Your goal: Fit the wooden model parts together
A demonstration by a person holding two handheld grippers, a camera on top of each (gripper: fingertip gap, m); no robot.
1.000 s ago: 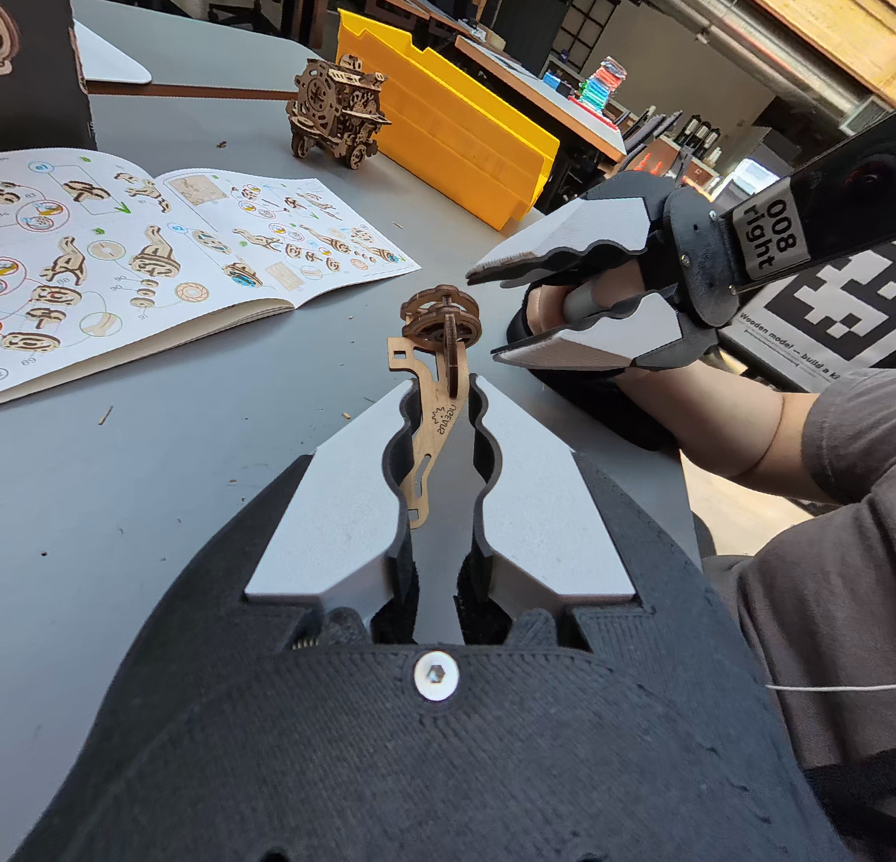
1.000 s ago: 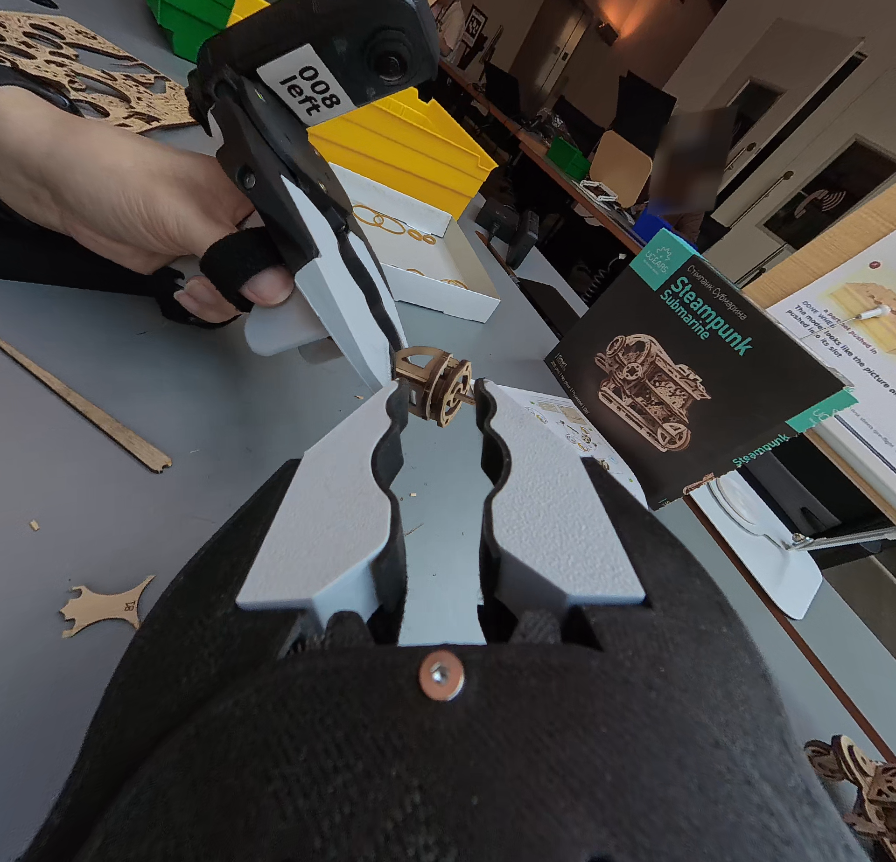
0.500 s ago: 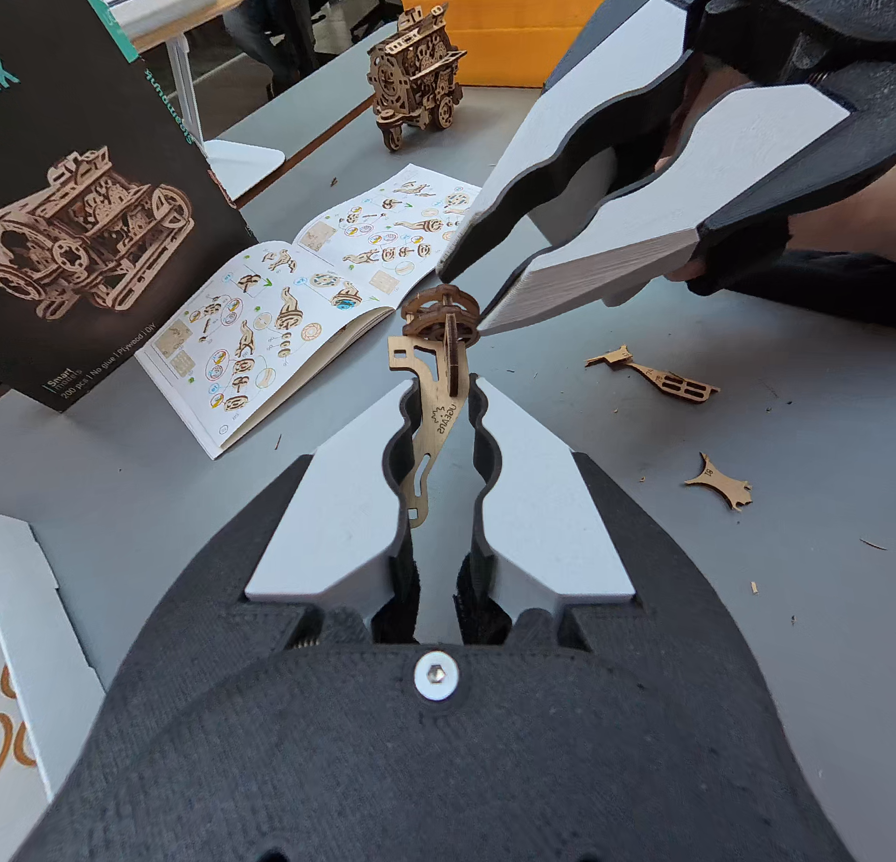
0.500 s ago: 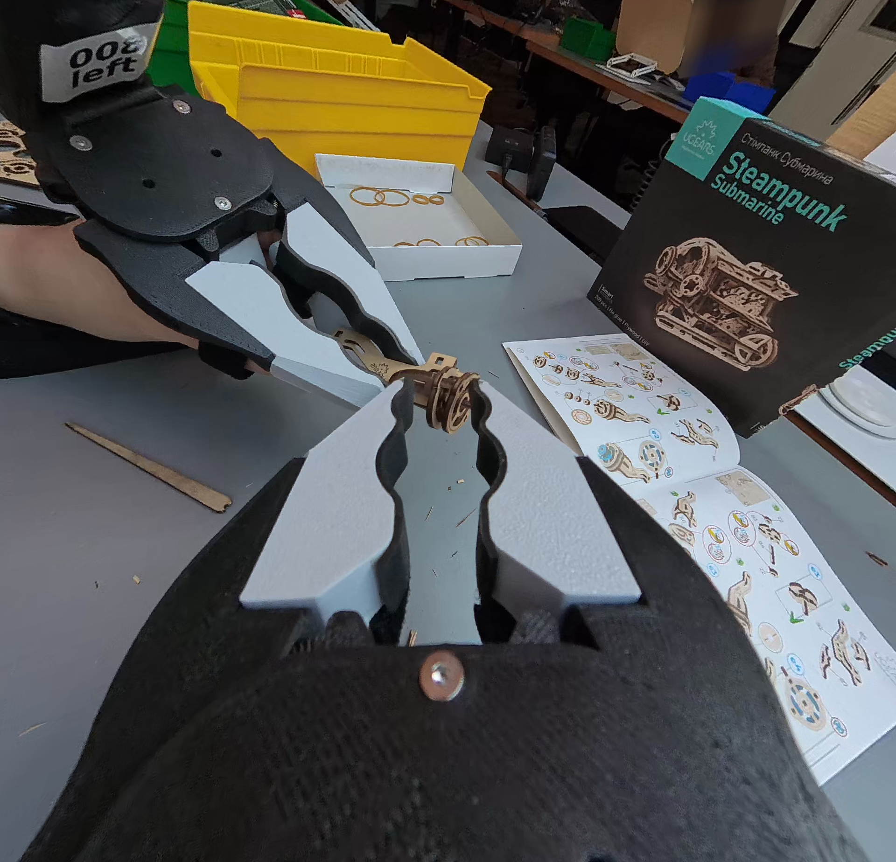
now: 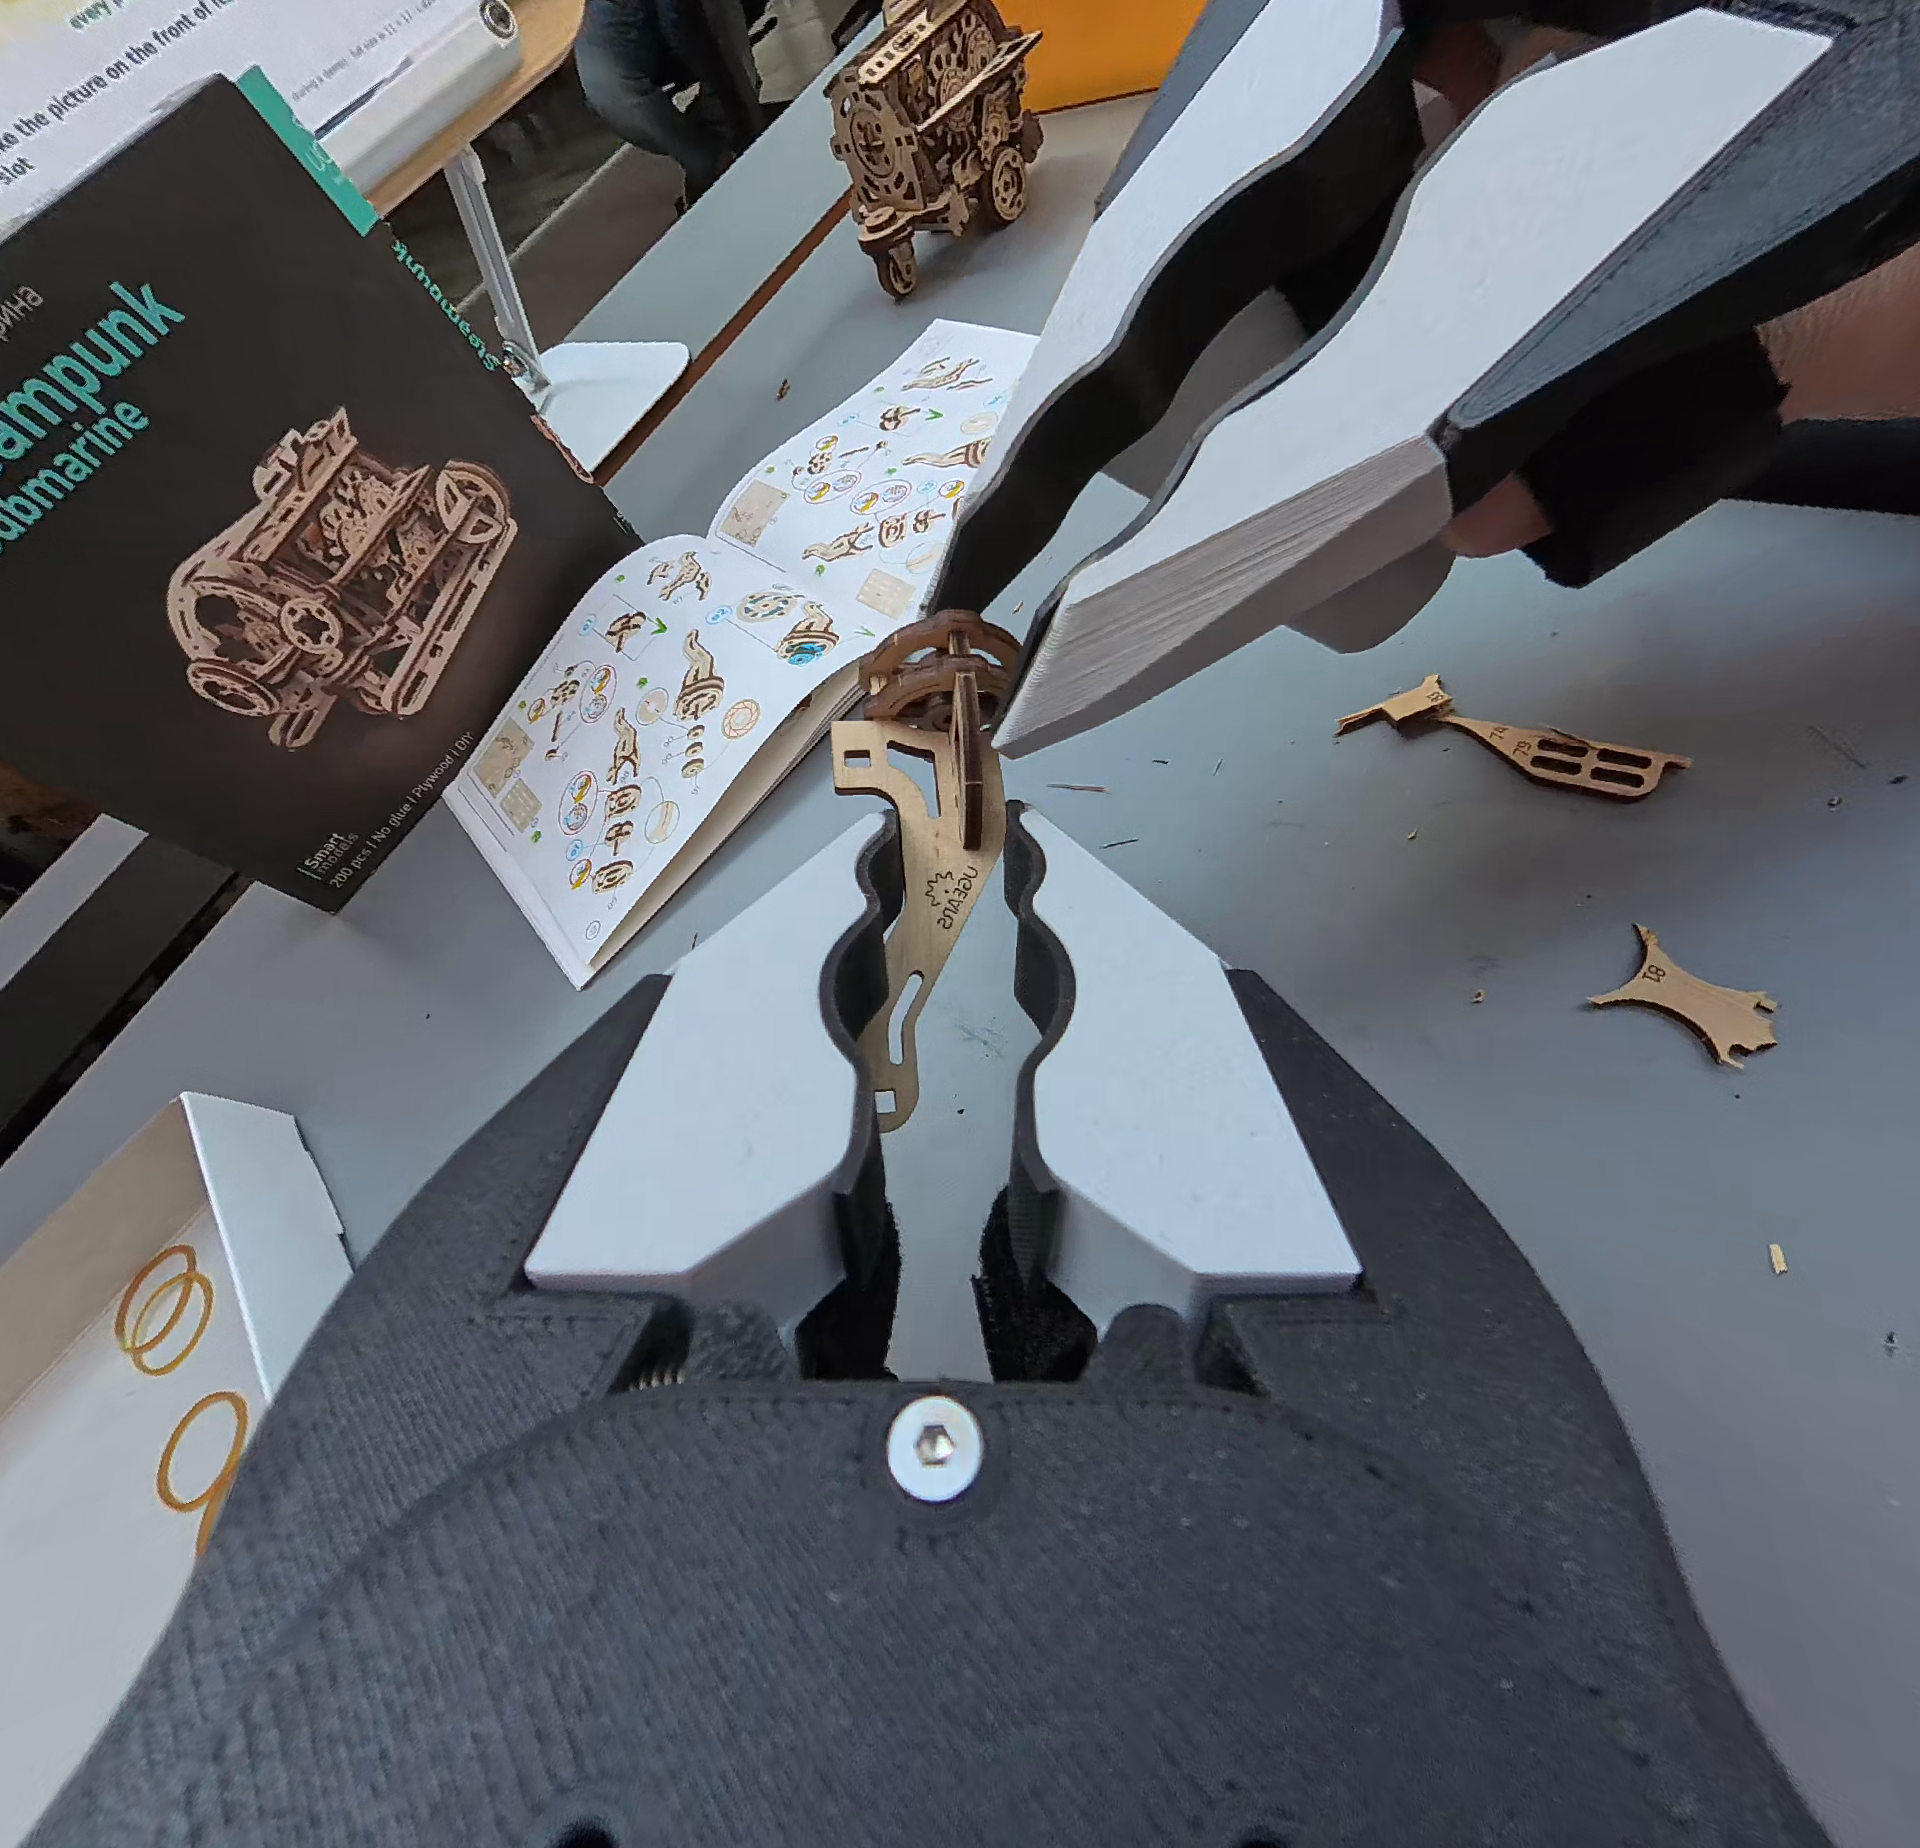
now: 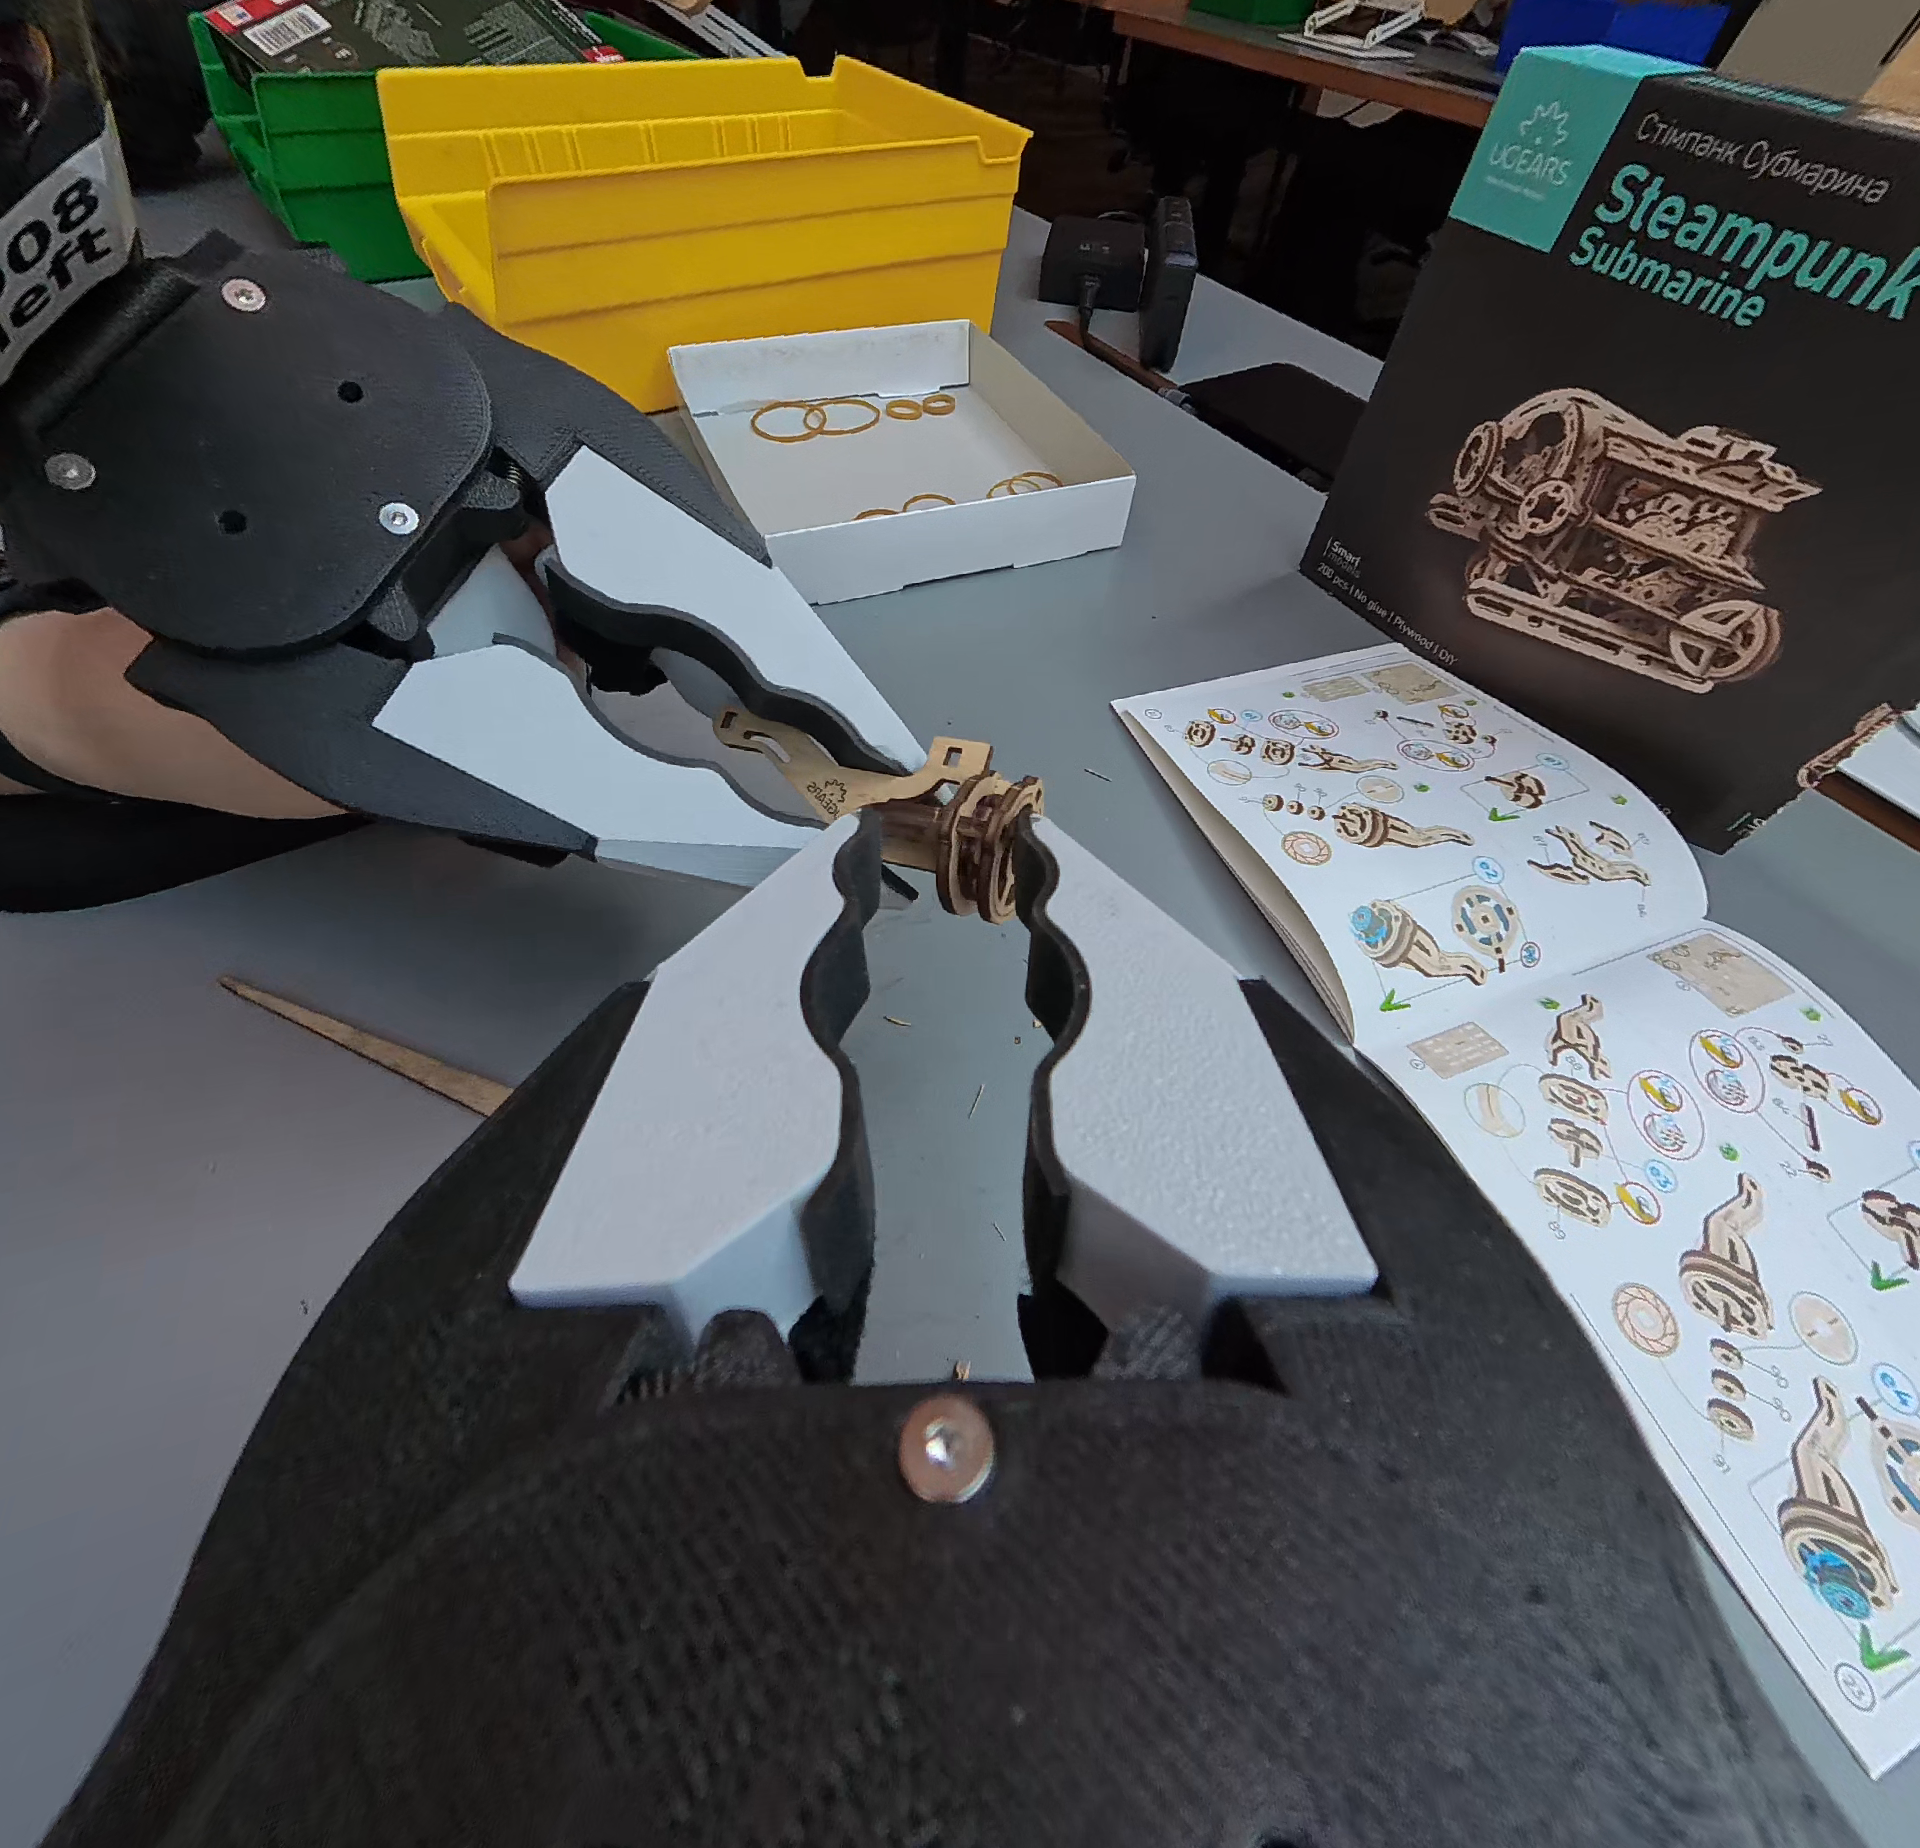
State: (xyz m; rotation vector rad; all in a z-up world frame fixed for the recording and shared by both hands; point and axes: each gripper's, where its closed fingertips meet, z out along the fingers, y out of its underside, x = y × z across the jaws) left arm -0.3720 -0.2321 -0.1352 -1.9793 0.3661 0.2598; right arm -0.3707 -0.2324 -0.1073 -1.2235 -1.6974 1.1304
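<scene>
A flat curved wooden arm (image 5: 928, 905) carries a small wooden wheel assembly (image 5: 932, 678) at its far end. My left gripper (image 5: 945, 816) is shut on the arm and holds it upright above the grey table. In the right wrist view the left gripper (image 6: 852, 811) reaches in from the left with the arm (image 6: 831, 775) between its fingers. My right gripper (image 6: 948, 832) is closed around the wheel assembly (image 6: 971, 842) at its fingertips. In the left wrist view the right gripper (image 5: 997, 666) comes down from the upper right onto the wheel.
An open instruction booklet (image 6: 1558, 1019) lies on the table, and a black model box (image 6: 1662, 448) stands behind it. A white tray (image 6: 1039, 536) with rubber bands, yellow bins (image 6: 707, 240), a finished wooden model (image 5: 935, 115), wooden offcuts (image 5: 1517, 749) and a thin wooden strip (image 6: 364, 1045) are around. Both grippers' tips are close together, under 4 cm apart.
Both grippers have swung round together with the joined parts. The right gripper now bears on the wheel from above instead of from the side. The grips look unchanged.
</scene>
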